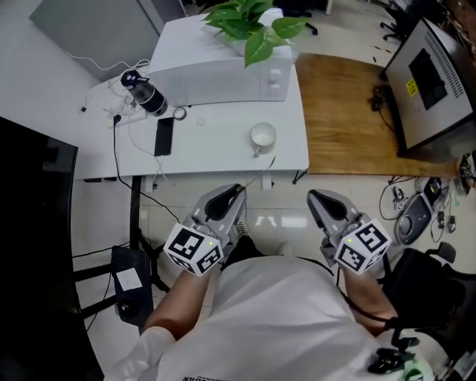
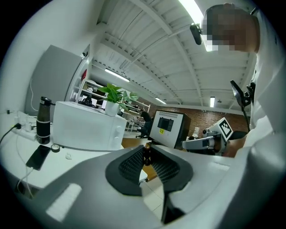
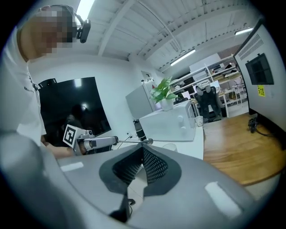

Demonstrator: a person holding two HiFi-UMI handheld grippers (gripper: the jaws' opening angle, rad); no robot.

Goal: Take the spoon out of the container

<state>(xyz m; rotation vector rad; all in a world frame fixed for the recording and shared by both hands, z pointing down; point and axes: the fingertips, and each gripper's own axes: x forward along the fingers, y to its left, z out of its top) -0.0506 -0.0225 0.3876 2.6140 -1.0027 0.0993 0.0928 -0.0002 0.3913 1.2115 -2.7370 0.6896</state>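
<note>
Left tool (image 1: 238, 188) holds spoon (image 1: 259, 172) level, bowl pointing toward cup (image 1: 262, 138).

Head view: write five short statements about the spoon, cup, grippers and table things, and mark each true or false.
1. The left gripper holds the spoon. True.
2. The spoon sits in the cup. False: it is out of the cup, held in the air.
3. A plant stands on the microwave. True.
4. The phone lies right of the cup. False: left of it.
5. The right gripper holds the cup. False: it is empty.
</note>
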